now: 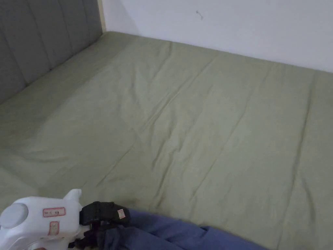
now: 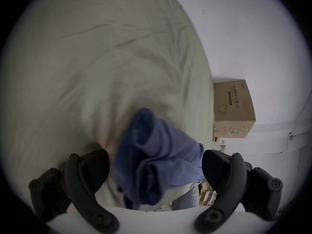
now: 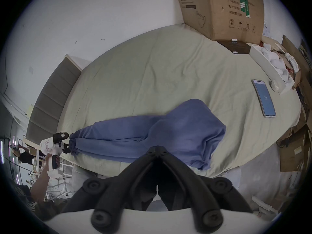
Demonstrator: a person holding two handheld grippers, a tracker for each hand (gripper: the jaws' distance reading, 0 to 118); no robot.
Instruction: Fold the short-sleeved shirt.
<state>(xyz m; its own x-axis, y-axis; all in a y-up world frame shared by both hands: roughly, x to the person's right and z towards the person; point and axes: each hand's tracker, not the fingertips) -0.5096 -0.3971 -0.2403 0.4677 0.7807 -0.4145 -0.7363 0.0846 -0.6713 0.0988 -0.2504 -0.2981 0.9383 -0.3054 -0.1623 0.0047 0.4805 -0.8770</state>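
A blue shirt (image 3: pixel 152 136) lies bunched up in a long roll along the near edge of a bed with a green sheet (image 1: pixel 195 114).

In the left gripper view the left gripper (image 2: pixel 155 168) has its 2 black jaws wide apart. The crumpled end of the shirt sits in the gap between them, and neither jaw presses on it (this view is blurry). In the head view the same tool, with its white body, is at the bottom left, right at that end of the shirt. In the right gripper view a hand (image 3: pixel 50 158) holds it by its handle.

The right gripper (image 3: pixel 157 147) has its 2 jaws closed with the tips together, just in front of the shirt. I cannot tell if any cloth is caught between the tips.

A phone (image 3: pixel 264 98) lies flat on the sheet, well apart from the shirt. A brown cardboard box (image 3: pixel 219 9) stands at the far corner of the bed, by the white wall (image 1: pixel 227 22). A grey padded headboard (image 1: pixel 39 42) is at one end.
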